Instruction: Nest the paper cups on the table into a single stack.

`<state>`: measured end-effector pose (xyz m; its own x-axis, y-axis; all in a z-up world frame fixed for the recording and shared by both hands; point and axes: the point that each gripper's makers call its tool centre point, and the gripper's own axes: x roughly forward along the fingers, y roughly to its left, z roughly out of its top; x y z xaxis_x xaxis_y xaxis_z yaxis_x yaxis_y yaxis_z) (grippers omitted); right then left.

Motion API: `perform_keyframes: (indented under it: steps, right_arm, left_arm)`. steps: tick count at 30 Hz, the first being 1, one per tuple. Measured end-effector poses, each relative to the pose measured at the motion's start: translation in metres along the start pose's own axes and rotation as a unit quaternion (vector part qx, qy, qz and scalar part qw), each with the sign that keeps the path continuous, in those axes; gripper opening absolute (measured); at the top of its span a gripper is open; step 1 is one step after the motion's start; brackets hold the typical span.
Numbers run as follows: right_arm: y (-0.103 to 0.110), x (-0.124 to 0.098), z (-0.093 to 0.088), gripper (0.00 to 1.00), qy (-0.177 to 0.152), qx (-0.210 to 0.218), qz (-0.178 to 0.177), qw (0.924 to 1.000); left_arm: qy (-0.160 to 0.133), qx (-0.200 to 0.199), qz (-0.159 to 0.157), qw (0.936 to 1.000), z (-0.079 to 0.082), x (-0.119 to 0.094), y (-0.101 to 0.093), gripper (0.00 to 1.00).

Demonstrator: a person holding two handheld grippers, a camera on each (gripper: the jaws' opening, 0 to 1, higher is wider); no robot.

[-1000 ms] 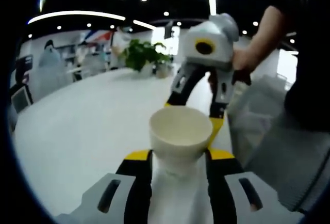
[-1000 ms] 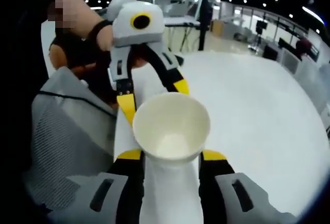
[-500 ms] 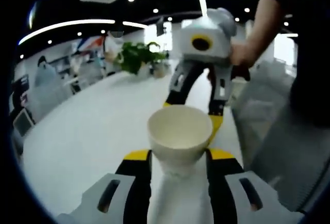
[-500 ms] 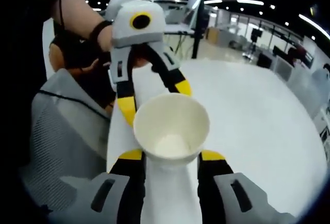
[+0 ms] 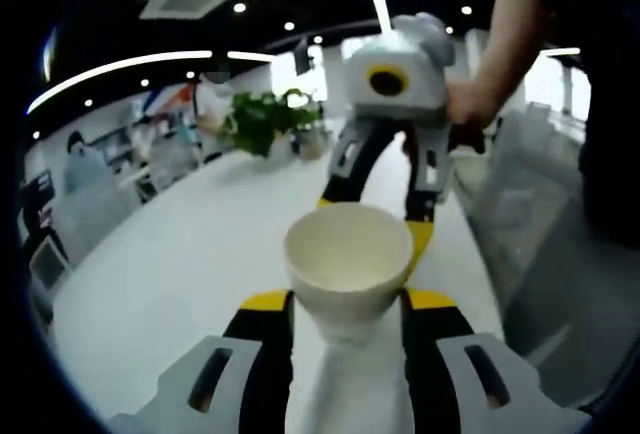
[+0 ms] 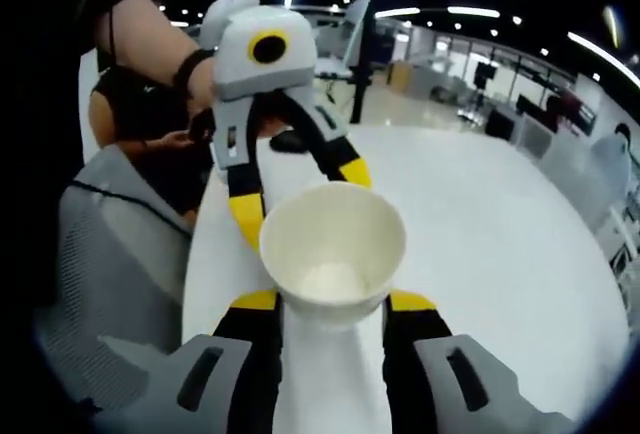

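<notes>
Clamping a plain, unmarked paper cup (image 5: 348, 266) between each hand-held gripper's jaws.

Two close, opposed claw-mounted views, sharing the white table (image 5: 180, 264).

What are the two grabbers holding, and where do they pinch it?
Each holds a white paper cup by its side below the rim: left gripper on one cup, right gripper on another cup.
</notes>
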<state>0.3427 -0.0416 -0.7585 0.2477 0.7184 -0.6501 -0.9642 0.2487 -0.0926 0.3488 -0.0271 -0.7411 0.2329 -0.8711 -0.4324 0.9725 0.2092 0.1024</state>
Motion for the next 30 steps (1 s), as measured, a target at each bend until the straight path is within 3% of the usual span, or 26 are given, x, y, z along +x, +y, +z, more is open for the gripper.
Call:
perform_keyframes:
  steps: [15,30]
  right_arm:
    - [-0.062,0.005,0.002,0.35,-0.012,0.019,-0.019,0.9996]
    - [-0.110,0.025,-0.005,0.35,-0.012,0.025,-0.009,0.9996]
  left_arm:
    - [0.002,0.009,-0.012,0.9999,0.009,0.021,0.054,0.42]
    - [0.002,-0.016,-0.005,0.9999,-0.003,0.042,0.103,0.42]
